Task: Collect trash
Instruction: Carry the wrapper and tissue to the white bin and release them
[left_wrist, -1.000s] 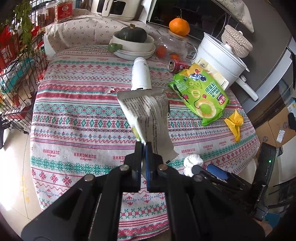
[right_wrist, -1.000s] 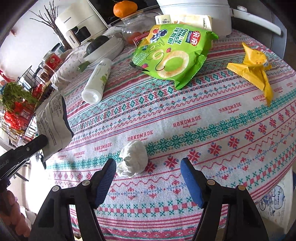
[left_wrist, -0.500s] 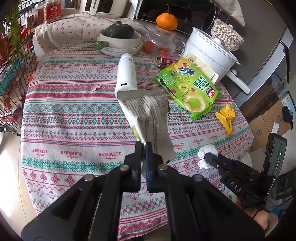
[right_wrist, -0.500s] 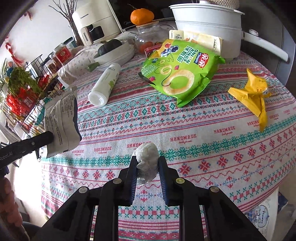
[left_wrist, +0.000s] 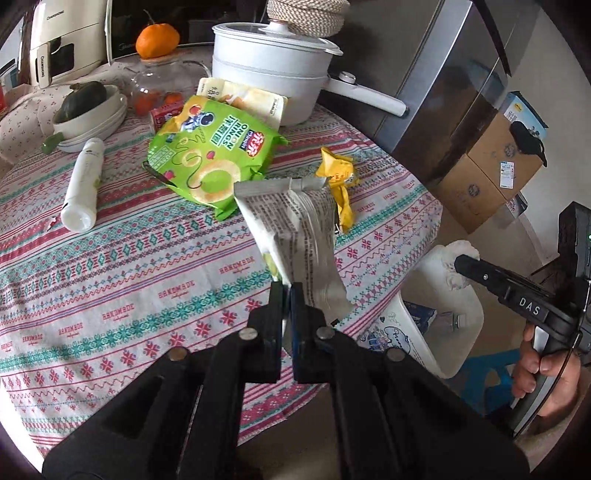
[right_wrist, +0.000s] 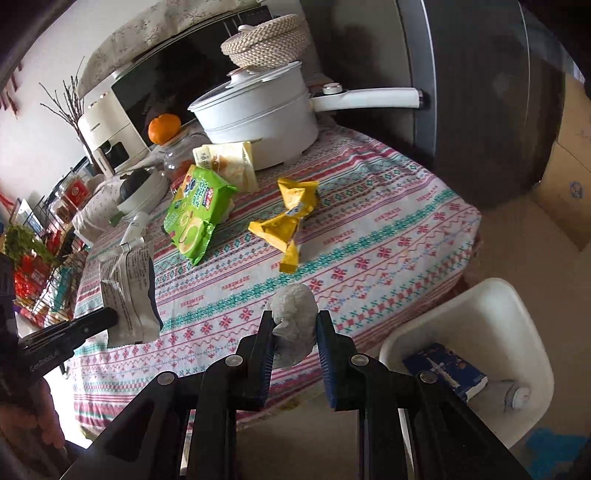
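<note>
Tissue wad (right_wrist: 293, 325) sits pinched btwn your right gripper (right_wrist: 294, 332) pads, held near the white bin (right_wrist: 491, 314), while your left gripper (left_wrist: 287, 295) stays clamped on the printed wrapper (left_wrist: 295, 236) above the table (left_wrist: 110, 258).

"ONION RINGS" on green snack bag (left_wrist: 207, 158); "HANDMADE" on tablecloth (left_wrist: 110, 258); "DAS" on right hand-held gripper (left_wrist: 461, 266).
</note>
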